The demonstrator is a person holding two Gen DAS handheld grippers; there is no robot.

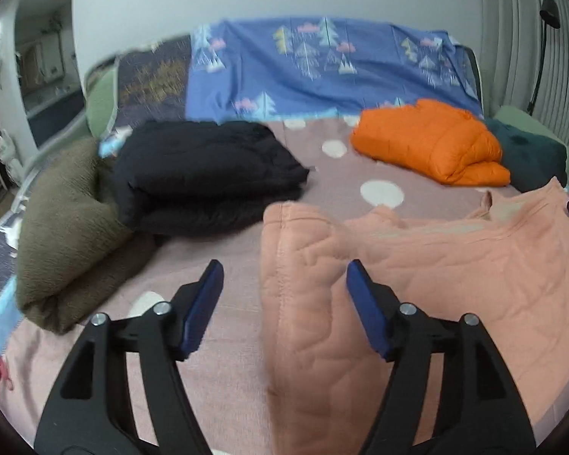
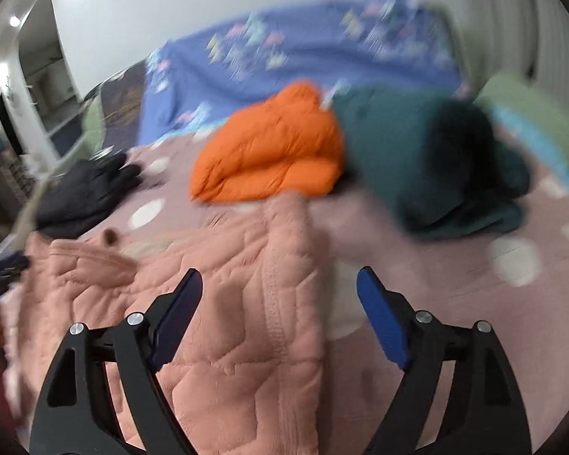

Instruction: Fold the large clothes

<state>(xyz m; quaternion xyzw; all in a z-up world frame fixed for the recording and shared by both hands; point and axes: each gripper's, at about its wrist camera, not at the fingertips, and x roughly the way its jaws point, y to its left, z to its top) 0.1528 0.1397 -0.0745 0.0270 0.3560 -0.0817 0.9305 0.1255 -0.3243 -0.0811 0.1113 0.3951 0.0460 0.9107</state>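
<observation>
We have the pink quilted jacket point(image 1: 417, 265) lying on the bed point(image 1: 216, 379), on the dotted blanket, its left edge under our left hand-held gripper point(image 1: 284, 295) and its right edge under our right hand-held gripper point(image 2: 280, 303). Both pairs of jaws stand apart, with nothing pinched between them. The risk we see is that the padded fabric is thick and springy, so a fold laid without pressing could puff open again, and a shallow bite at the hem could slip off the stitched edge. With the two grippers at opposite edges, uneven pulls would skew the jacket or drag the blanket beneath it. The folded black coat point(image 1: 208, 174) sits just beyond the left edge and the orange jacket point(image 2: 269, 151) just beyond the collar, so a wide sweep could knock either open. We see no baskets or bins; the finished pieces simply lie on the bed.
</observation>
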